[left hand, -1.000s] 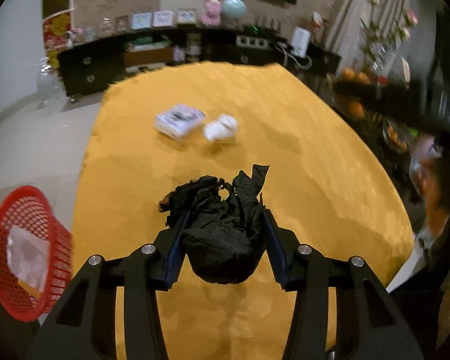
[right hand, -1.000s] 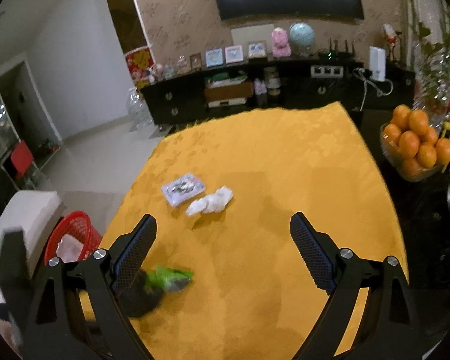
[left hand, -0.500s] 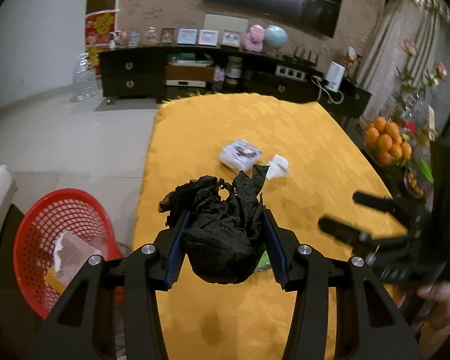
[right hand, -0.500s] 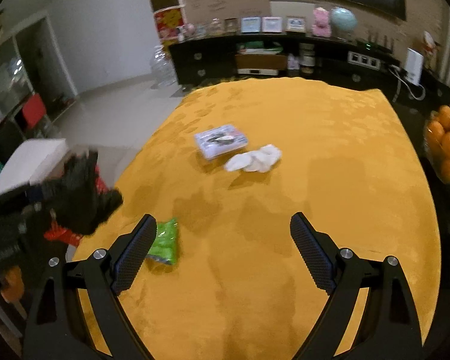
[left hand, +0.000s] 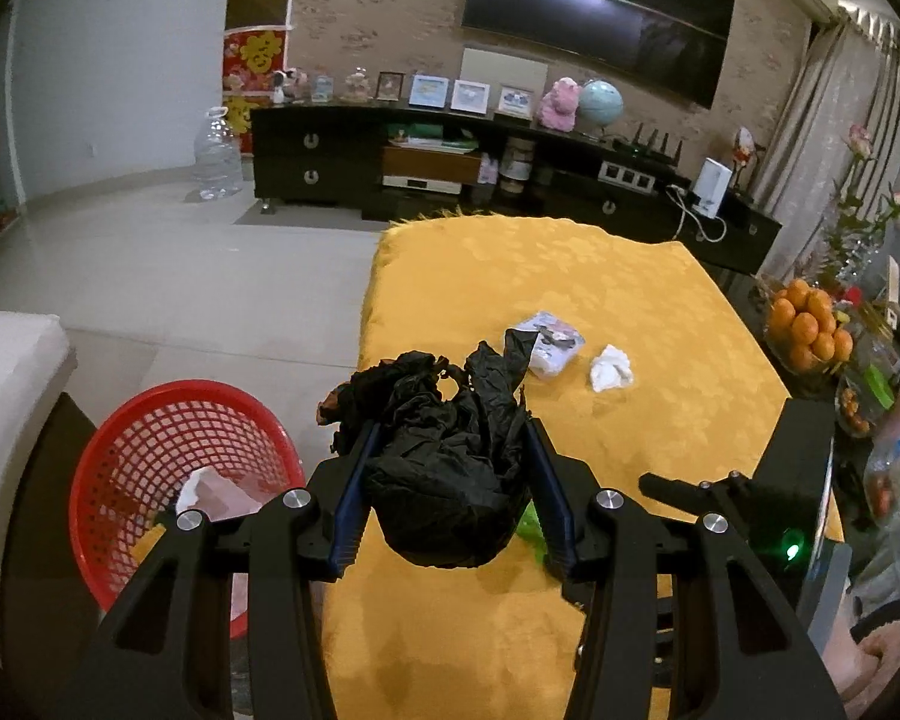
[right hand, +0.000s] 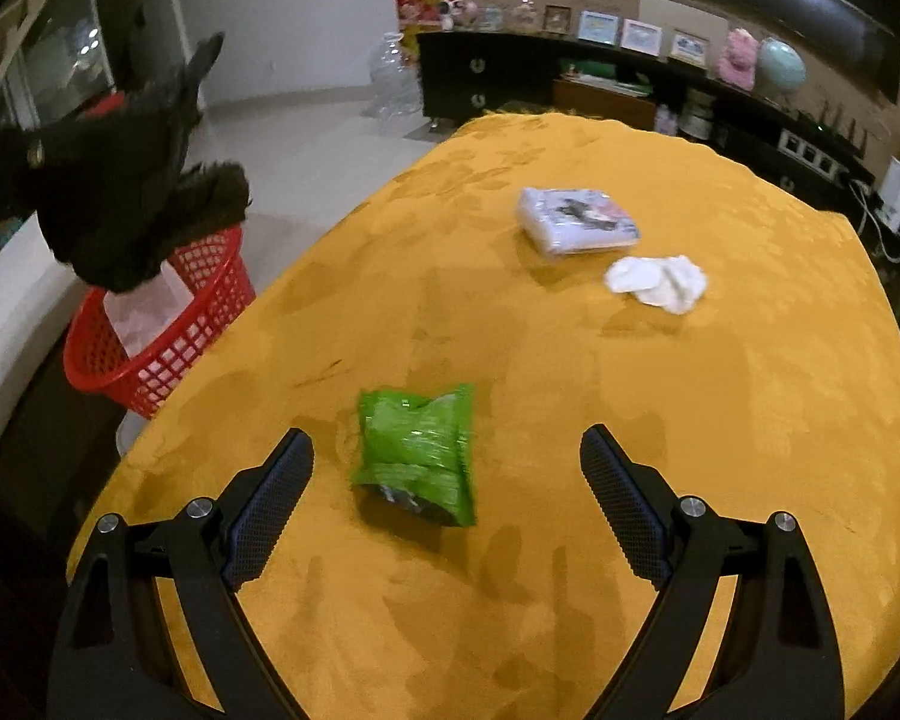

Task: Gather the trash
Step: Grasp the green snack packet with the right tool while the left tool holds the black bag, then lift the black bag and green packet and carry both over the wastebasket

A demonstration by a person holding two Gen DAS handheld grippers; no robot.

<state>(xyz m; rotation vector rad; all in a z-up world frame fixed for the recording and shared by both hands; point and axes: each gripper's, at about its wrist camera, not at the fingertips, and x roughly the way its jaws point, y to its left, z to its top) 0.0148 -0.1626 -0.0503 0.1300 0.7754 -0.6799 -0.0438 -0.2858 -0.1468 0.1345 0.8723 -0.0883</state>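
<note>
My left gripper is shut on a crumpled black plastic bag, held above the table's left edge beside the red basket. In the right wrist view the bag hangs over the basket. My right gripper is open and empty, low over the yellow table, with a green wrapper lying between its fingers. A white packet and a crumpled white tissue lie farther back; the packet and tissue also show in the left wrist view.
The basket stands on the floor left of the table and holds some paper. A bowl of oranges and bottles sit on a dark surface to the right. A dark TV cabinet runs along the back wall.
My left gripper has carried the black bag leftwards towards the basket. My right gripper has moved down and forward until the green wrapper lies between its fingers.
</note>
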